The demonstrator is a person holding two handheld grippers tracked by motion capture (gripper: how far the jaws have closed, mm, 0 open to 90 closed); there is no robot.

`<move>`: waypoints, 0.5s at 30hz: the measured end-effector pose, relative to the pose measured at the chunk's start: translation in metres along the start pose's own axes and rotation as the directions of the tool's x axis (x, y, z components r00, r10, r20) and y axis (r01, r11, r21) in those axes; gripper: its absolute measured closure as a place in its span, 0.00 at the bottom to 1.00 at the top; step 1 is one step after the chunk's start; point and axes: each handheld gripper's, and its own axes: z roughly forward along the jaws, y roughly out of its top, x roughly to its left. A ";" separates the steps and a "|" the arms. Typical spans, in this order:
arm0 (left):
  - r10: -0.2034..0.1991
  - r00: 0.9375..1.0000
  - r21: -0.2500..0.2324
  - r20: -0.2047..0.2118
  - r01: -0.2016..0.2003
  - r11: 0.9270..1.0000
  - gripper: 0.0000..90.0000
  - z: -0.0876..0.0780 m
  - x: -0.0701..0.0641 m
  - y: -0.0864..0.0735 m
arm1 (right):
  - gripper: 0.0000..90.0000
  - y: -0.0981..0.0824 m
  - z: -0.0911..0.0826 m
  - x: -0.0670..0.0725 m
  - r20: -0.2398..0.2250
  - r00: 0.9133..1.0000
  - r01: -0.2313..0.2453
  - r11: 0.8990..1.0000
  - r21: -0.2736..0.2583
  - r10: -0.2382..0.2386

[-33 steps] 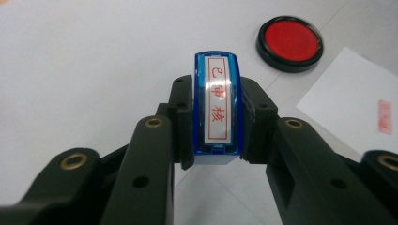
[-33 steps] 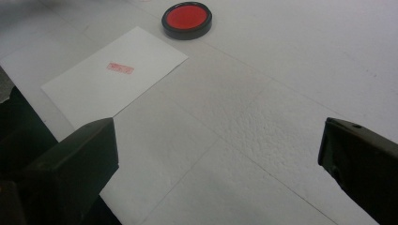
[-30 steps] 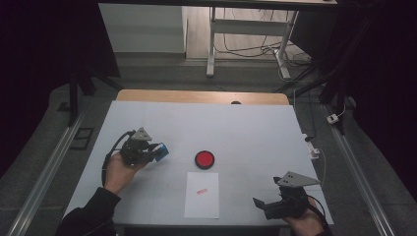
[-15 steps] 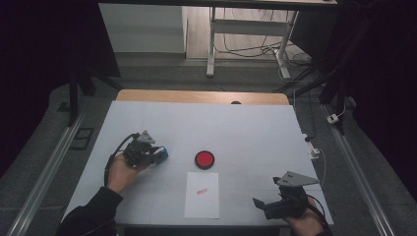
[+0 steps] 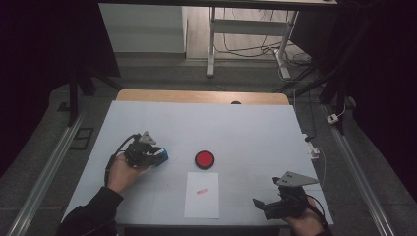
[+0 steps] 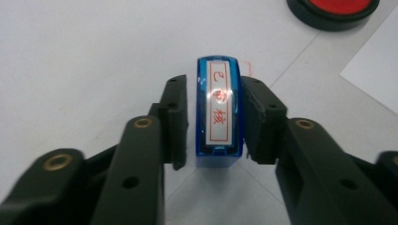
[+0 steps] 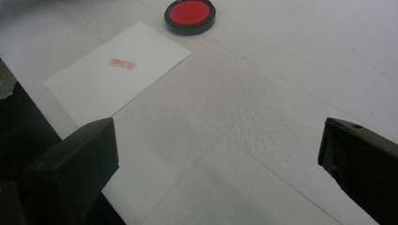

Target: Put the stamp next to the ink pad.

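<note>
**Blue stamp between loosened left jaws**

Here, in the high view, the left gripper [image 5: 158,156] sits at the table's [image 5: 246,128] left side with the blue stamp [image 5: 163,156] at its tip, just left of the red ink pad [image 5: 204,159]. The sheet of paper [image 5: 202,195], bearing a red imprint [image 5: 201,191], lies near the front edge, and the right gripper [image 5: 256,202] rests by the front right corner, well apart. Bare tabletop spreads behind the pad.

In the left gripper view, the stamp [image 6: 218,111] stands between the jaws, which have just been opening; narrow gaps show on both sides.

In the right gripper view, the jaws stand wide over bare table, with the paper [image 7: 117,68] and pad [image 7: 190,16] ahead.
</note>
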 end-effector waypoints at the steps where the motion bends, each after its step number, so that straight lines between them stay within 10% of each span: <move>1: -0.008 1.000 -0.008 0.001 0.008 1.000 0.63 -0.001 0.001 0.000 | 0.00 0.000 0.000 0.000 0.001 1.000 0.000 1.000 0.000 0.000; 15: -0.052 0.996 -0.091 0.072 0.058 0.994 0.24 -0.015 -0.002 0.003 | 0.00 0.000 0.001 0.000 -0.006 1.000 0.002 1.000 0.003 -0.002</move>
